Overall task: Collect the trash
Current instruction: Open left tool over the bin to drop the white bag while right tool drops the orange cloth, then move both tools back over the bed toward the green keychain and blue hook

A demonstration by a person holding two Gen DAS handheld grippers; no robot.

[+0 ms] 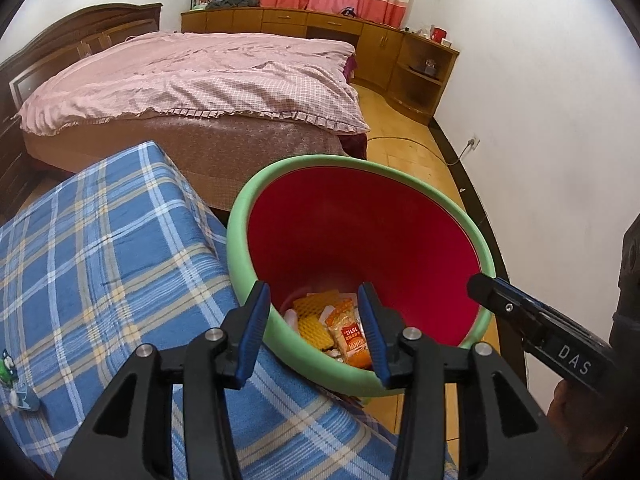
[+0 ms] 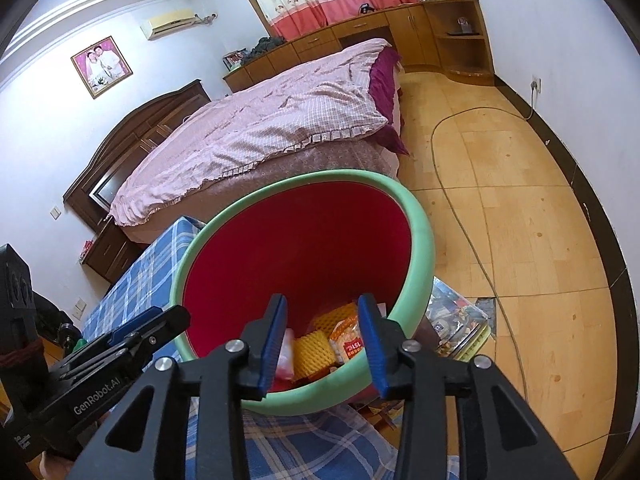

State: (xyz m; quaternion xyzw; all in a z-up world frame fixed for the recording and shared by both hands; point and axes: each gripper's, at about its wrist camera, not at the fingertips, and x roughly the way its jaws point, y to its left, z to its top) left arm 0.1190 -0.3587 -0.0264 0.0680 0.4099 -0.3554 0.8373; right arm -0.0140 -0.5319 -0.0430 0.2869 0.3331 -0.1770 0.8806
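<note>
A round bin with a green rim (image 1: 240, 216) and red inside stands beside a surface under a blue plaid cloth (image 1: 100, 240). It also shows in the right wrist view (image 2: 424, 232). At its bottom lie an orange snack packet (image 1: 352, 340), yellow foam netting (image 1: 312, 312) and white scraps; the packet (image 2: 348, 344) and netting (image 2: 312, 352) show in the right view too. My left gripper (image 1: 316, 332) is open and empty above the bin's near rim. My right gripper (image 2: 324, 340) is open and empty above the same rim; its tip (image 1: 488, 288) shows at the right in the left view.
A bed with a pink quilt (image 1: 200, 76) stands behind the bin. Wooden cabinets (image 1: 380, 44) line the far wall. A cable (image 2: 460, 216) runs over the wooden floor. A small toy (image 1: 10, 368) lies on the plaid cloth. Printed packaging (image 2: 456, 320) lies right of the bin.
</note>
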